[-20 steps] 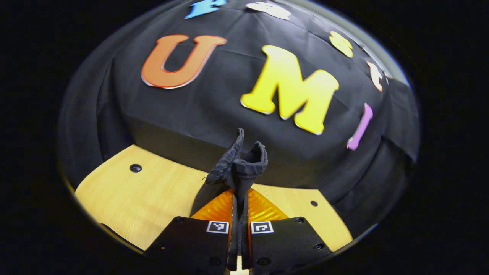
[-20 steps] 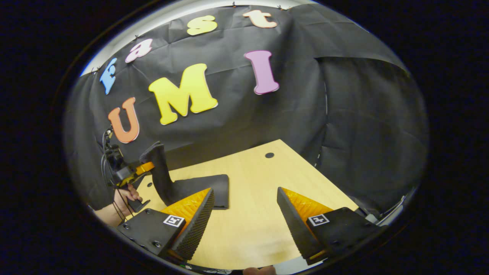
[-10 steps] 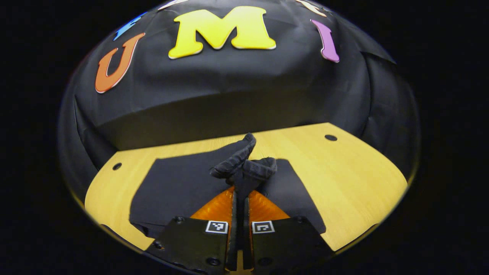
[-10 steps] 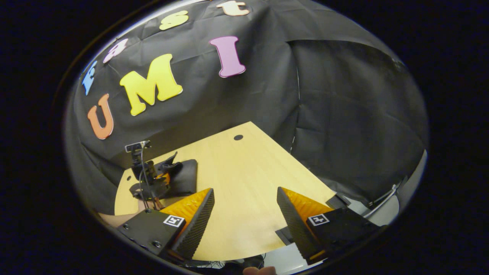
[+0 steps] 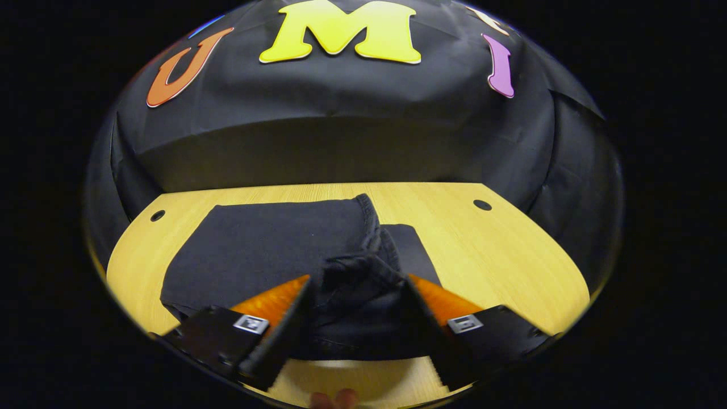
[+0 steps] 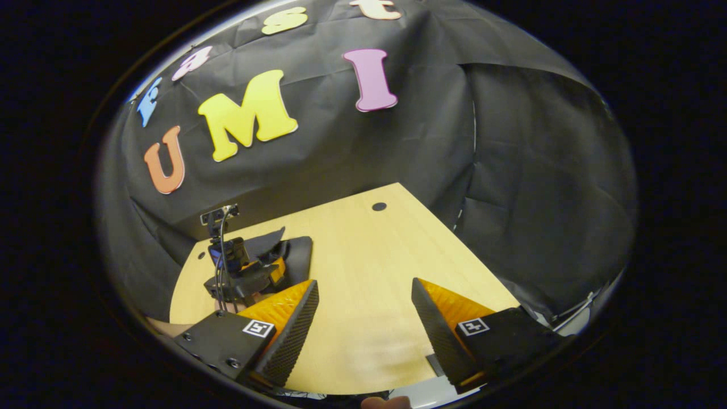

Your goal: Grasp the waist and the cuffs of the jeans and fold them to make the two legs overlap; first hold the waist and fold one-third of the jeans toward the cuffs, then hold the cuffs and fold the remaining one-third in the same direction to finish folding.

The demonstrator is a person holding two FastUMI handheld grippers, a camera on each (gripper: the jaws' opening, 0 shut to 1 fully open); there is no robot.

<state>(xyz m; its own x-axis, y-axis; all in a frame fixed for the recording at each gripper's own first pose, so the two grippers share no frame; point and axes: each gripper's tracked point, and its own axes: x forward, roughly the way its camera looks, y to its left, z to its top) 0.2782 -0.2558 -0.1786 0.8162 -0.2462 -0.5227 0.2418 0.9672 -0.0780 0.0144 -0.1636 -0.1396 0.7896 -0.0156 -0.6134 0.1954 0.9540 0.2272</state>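
In the left gripper view, the jeans [image 5: 267, 250] are seen lying folded into a dark, compact block on the wooden worktop [image 5: 500, 250], toward its left half. The left gripper [image 5: 359, 318] is held low over the near edge of the pile with its jaws spread apart; a bunched hem of denim lies between them, but it is not pressed from both sides, so the cloth is judged to be let go rather than held. The low, forward placement is probably explained by the last third being laid over the stack, where an opened jaw lets the fabric settle flat. A small lump stands up at the near edge, and it is judged that the fold may want smoothing.

In the right gripper view, the right gripper [image 6: 363, 318] is seen with its jaws wide apart and nothing between them, hovering above bare worktop [image 6: 363, 250] well apart from the garment. It appears to be parked to the side so that the fold is left unobstructed. Farther off, to the left, the left gripper [image 6: 250, 272] is shown resting down at the jeans [image 6: 298, 255], with a cable rising from it. The folding is judged to be at or very near its end.
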